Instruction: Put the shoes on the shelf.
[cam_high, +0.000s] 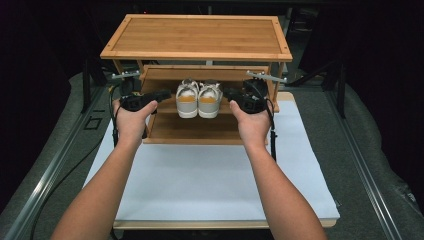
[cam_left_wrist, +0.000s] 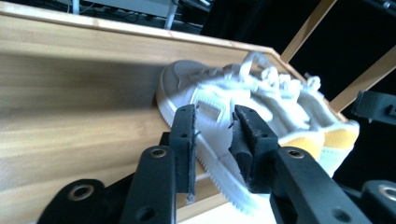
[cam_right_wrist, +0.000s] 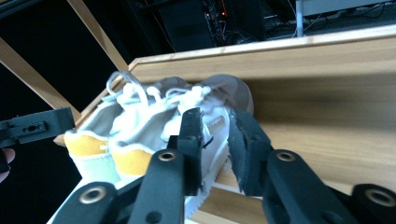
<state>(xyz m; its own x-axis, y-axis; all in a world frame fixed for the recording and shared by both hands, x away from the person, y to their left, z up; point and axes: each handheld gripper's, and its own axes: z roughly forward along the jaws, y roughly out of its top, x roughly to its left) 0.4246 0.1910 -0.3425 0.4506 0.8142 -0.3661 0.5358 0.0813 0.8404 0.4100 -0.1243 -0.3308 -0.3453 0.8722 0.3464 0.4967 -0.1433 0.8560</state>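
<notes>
I am working inside a bamboo shoe rack (cam_high: 196, 35), reaching both tools onto its slanted middle shelf (cam_high: 192, 127). The top board hangs close above my tools, and the side posts (cam_high: 276, 82) stand just outside each one, so room to move lies mainly back toward me, over the white table mat (cam_high: 200, 185). A pair of white sneakers (cam_high: 199, 99) sits between my two tools at the shelf's middle, toes pointing away from me, orange heel tabs facing me. My left gripper (cam_left_wrist: 212, 140) has its jaws partly apart around the left shoe's (cam_left_wrist: 219, 105) toothed sole edge; whether the pads press it I cannot tell. My right gripper (cam_right_wrist: 217, 149) likewise straddles the right shoe's (cam_right_wrist: 173, 116) side, contact unclear. Loose white laces top both shoes.
</notes>
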